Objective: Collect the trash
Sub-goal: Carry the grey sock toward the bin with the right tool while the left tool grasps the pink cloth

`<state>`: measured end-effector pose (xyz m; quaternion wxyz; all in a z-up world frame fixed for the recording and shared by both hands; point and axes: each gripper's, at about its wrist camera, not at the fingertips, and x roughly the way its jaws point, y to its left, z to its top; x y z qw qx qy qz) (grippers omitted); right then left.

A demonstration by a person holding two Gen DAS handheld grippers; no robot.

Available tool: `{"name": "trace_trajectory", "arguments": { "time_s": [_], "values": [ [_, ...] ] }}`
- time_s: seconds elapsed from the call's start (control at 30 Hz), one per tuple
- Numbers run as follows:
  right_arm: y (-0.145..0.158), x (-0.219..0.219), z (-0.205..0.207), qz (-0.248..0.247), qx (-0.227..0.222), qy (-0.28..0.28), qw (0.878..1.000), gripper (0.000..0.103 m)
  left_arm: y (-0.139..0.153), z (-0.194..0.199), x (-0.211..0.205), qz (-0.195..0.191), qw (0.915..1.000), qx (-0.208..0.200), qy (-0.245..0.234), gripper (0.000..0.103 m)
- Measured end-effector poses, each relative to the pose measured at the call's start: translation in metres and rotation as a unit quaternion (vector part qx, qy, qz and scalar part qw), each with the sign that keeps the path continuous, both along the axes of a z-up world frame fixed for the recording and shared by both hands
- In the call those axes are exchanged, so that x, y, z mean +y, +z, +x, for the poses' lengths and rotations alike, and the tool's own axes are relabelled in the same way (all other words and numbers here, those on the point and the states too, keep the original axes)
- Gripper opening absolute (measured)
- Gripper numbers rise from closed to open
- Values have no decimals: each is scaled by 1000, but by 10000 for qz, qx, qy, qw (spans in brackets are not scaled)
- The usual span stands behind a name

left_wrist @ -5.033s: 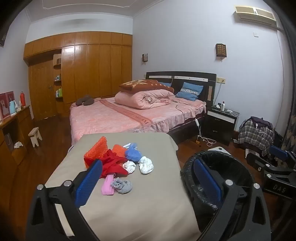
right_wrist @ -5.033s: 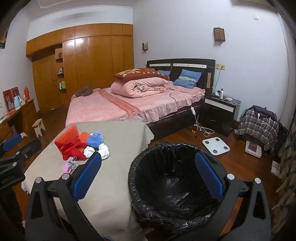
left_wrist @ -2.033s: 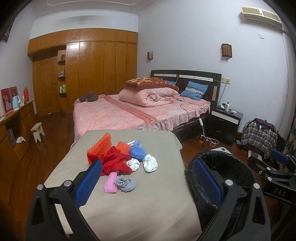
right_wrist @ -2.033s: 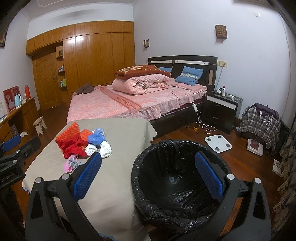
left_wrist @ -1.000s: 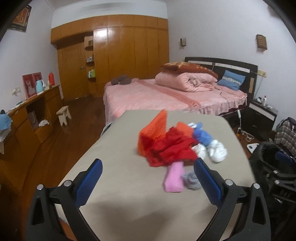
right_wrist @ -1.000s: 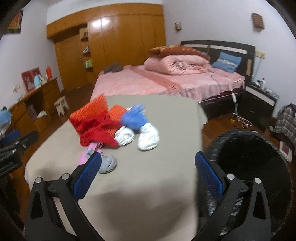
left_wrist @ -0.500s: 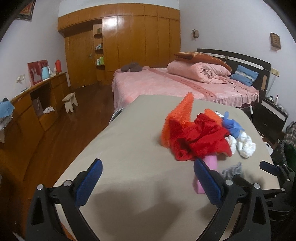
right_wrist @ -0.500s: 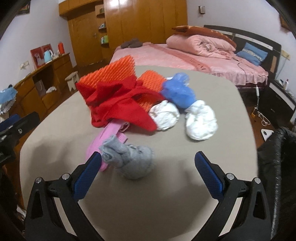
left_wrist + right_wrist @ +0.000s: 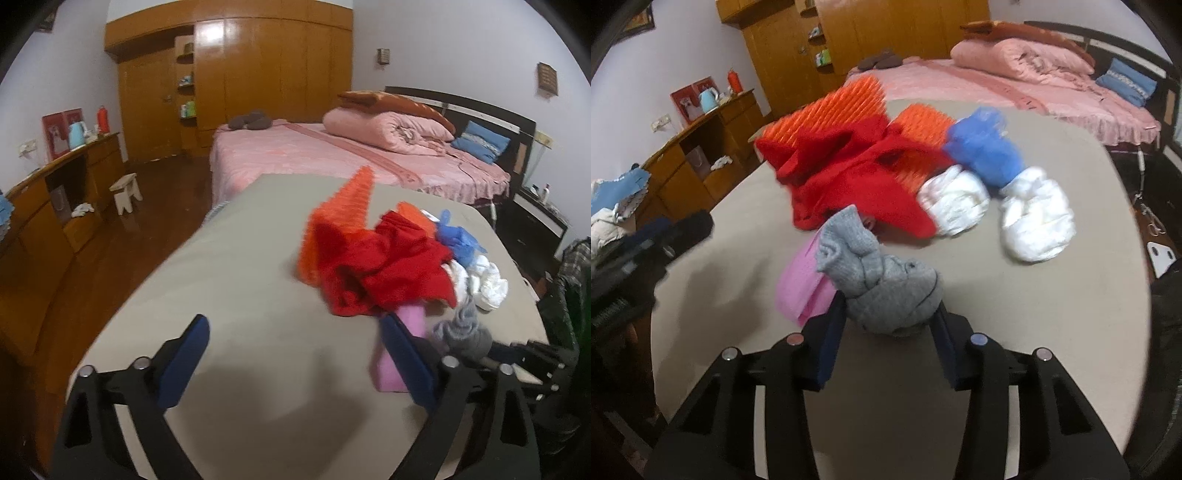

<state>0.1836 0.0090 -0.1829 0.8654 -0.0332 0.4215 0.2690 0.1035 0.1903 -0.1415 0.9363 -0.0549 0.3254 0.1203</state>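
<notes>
Grey sock (image 9: 886, 284), bunched at the table's (image 9: 1052, 314) near edge at 6 o'clock of the red cloth (image 9: 860, 177), sits pinched between the right gripper's (image 9: 888, 332) fingers, whose jaws have just been closing on it, presumably for lifting away. Left gripper (image 9: 295, 354), fingers spread and empty, hovers at 9 o'clock of the pink piece (image 9: 402, 354).

pink bed (image 9: 295, 155), wooden wardrobe (image 9: 258, 74), small stool (image 9: 127, 186), blue pillow (image 9: 482, 142)
</notes>
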Motion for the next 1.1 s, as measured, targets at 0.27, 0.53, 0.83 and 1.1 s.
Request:
{"name": "trace_trajectory", "arguments": {
  "time_s": [0.27,0.53,0.83,1.1],
  "values": [
    [18,-50,3,-117,-387,-534,9978,44,-15,19,-34,-240,9983,195,-493,80],
    [16,-79,7,-91,-314,-747,9967,44,-40,42,-62,-388,9926,702,-913,44],
    [28,-91,-2,78,-413,-824,9957,44,-25,25,-73,-580,9902,525,-1157,16],
    [51,-119,-16,226,-611,-1090,9919,44,15,5,-97,-622,9878,158,-1422,16]
  ]
}}
